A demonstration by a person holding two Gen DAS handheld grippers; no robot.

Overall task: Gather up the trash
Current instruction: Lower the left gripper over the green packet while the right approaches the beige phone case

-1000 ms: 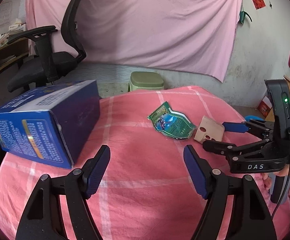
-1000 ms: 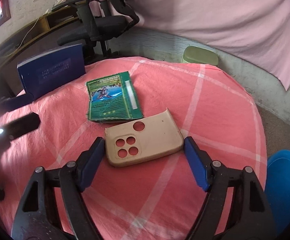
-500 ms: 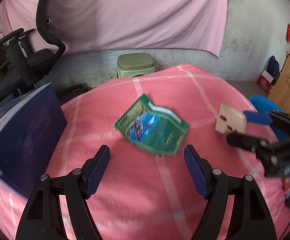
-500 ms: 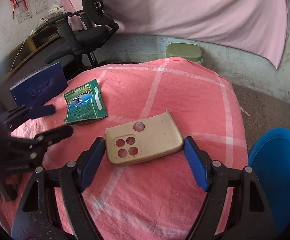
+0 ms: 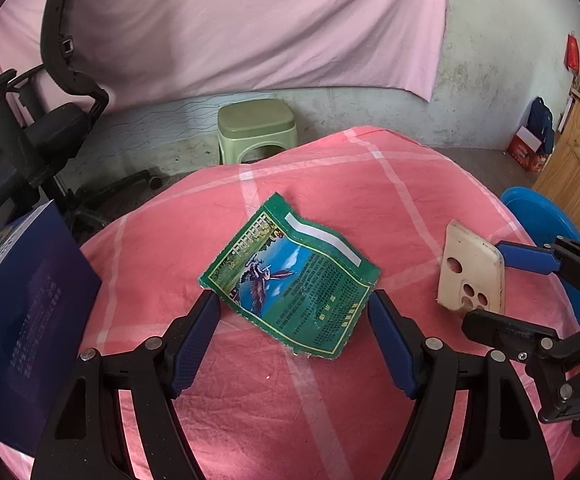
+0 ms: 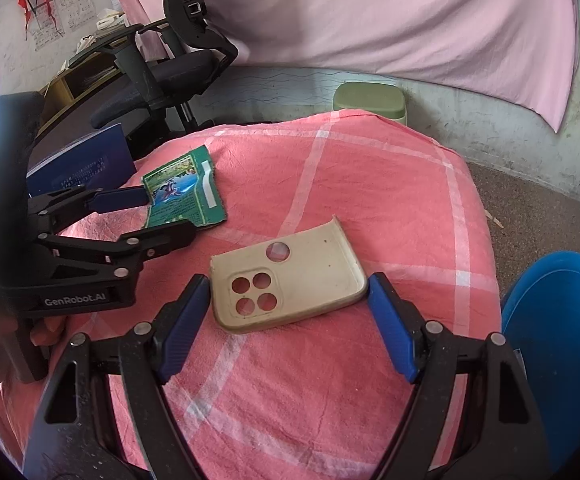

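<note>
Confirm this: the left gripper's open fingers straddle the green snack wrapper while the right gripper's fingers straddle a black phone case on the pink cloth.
One detail is wrong: the phone case is beige, not black, as the right wrist view shows. The left gripper does straddle the green snack wrapper, the right gripper the case, on the pink cloth.

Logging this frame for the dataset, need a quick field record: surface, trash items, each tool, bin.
surface: pink checked cloth
item 1: green wrapper, flat, between the fingers of the left tool, not gripped
item 2: beige phone case, between the fingers of the right tool, pads close, contact unclear
left tool: open
right tool: grip cannot be told
bin: blue bin, off the cloth's edge beside the right tool
other: blue box at the cloth's left edge
</note>
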